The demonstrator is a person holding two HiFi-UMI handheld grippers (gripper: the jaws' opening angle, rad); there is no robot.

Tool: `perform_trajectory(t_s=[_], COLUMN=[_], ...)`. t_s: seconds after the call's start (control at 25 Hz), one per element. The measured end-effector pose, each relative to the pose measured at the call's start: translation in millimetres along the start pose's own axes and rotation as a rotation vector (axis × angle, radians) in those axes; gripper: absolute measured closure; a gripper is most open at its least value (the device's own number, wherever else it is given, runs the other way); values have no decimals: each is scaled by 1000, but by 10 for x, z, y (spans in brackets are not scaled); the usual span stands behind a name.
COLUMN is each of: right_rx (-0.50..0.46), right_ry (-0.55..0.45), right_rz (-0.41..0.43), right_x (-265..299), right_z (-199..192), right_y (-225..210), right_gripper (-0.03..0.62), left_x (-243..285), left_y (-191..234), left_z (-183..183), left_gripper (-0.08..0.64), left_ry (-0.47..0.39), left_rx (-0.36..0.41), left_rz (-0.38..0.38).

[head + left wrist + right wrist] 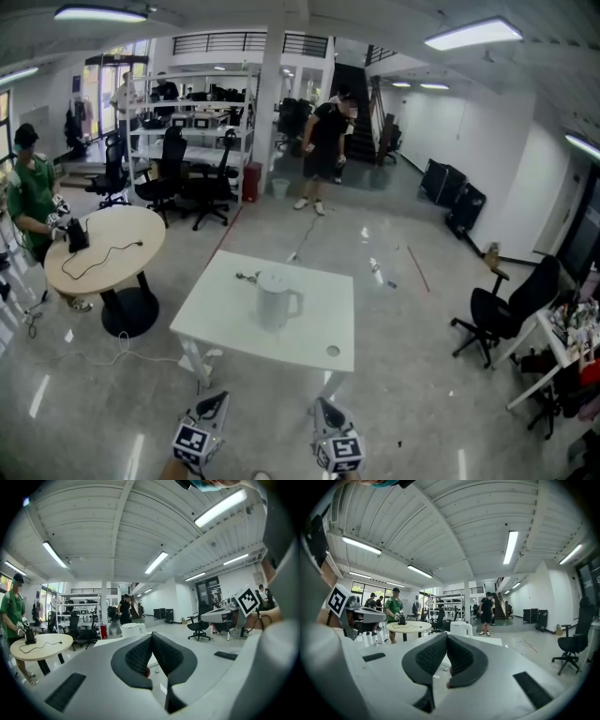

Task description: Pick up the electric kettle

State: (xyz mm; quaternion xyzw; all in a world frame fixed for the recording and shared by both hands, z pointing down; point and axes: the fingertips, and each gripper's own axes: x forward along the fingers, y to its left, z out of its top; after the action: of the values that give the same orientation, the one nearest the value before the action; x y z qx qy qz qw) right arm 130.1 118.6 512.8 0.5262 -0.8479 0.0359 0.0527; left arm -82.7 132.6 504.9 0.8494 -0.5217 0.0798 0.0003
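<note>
Nearest, short of the white table's (314, 328) near edge, are two grippers side by side, both pointing almost level toward it. The left gripper (215, 401) has its jaws pressed together with nothing between them. The right gripper (323, 405) is the same: closed and empty.

The kettle (277, 300) is white and stands upright near the middle of the table, its long axis vertical. It lies straight ahead of both grippers and well apart from them, between the lines along which they point. Its handle sticks out on the right, so the right gripper looks better placed for the grab. Either gripper must spread its jaws first.

Beyond the table, a person in black (323, 150) stands on the open floor.
</note>
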Motion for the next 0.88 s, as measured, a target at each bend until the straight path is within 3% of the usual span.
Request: perform_trajectory(t_s=[0.88], right_rx=[-9], right_ry=[14], right_rz=[28], right_x=[629], right_z=[58], right_y=[-344], right_gripper=[588], left_x=[632], left_y=[277], left_z=[81], left_gripper=[554], left_ry=[1], left_rx=[15], left_rz=[30])
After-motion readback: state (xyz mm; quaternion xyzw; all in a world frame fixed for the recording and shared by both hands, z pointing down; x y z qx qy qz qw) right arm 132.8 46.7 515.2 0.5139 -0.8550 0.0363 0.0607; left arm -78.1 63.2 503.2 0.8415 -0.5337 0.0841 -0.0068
